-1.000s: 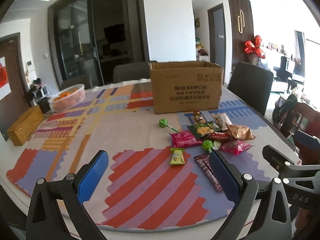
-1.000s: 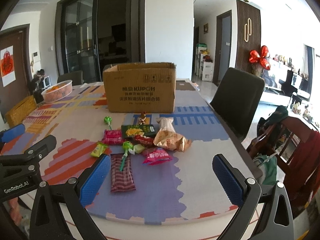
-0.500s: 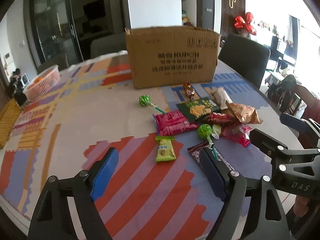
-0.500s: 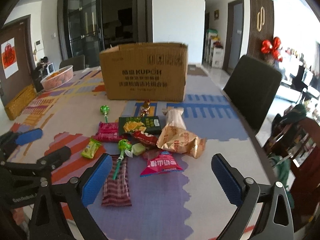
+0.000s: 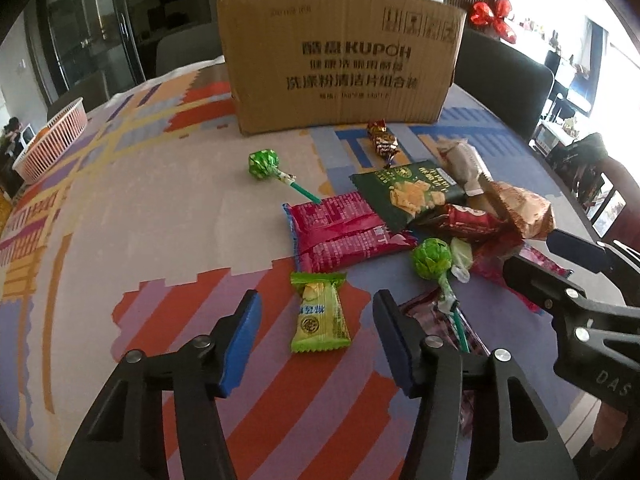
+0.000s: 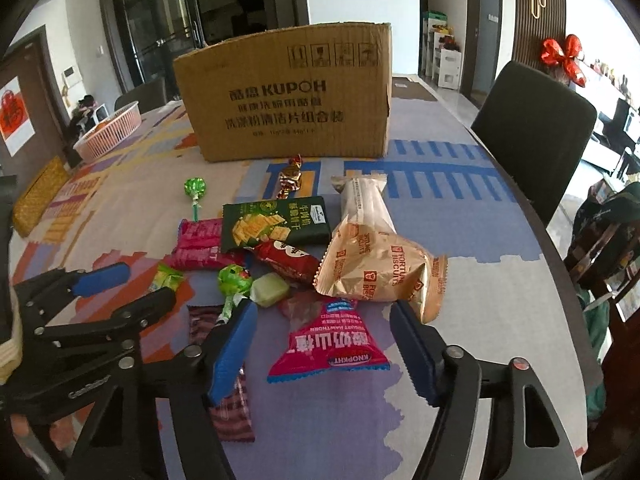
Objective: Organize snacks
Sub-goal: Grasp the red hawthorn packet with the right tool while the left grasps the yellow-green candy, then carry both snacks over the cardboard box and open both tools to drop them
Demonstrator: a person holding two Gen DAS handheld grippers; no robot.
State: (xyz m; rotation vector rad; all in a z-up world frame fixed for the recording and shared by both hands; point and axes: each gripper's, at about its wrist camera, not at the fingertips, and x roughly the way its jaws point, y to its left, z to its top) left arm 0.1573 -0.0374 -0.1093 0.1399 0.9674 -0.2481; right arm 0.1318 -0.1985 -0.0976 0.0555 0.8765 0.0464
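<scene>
1. Table (image 5: 160,208) with patterned cloth (red, purple, blue stripes) fills both views.
2. Cardboard box (image 5: 340,56) stands upright at top centre of both views, printed side toward the cameras, behind the snack pile.
3. Dark chair (image 6: 532,132) at upper right of the right wrist view, at the table edge.
4. Pink basket (image 5: 52,144) at left edge of the left wrist view, well apart from the snacks.
5. Left gripper (image 5: 316,340) at lower centre of the left wrist view, pointing down at the table. Jaws have just been closing; they stand apart on either side of the green candy packet (image 5: 320,312), which lies flat on the cloth. Pads not touching it.
6. Right gripper (image 6: 324,344) at lower centre of the right wrist view. Jaws have just been closing too, and stand apart around the pink hawthorn packet (image 6: 332,344), with no contact visible.
7. Gold biscuit bag (image 6: 380,264) just above the pink hawthorn packet, centre right of the right wrist view.
8. Dark green cracker pack (image 5: 408,192) overlaps a magenta wafer pack (image 5: 344,236) at centre of the left wrist view.
9. Maroon striped packet (image 6: 228,396) lies under the right gripper's left finger.
10. Two green lollipops: one apart from the pile (image 5: 264,164), the other in the pile (image 5: 432,260), beside the red packet (image 5: 468,220).
11. Small foil-wrapped candy (image 5: 382,140) just in front of the box.
</scene>
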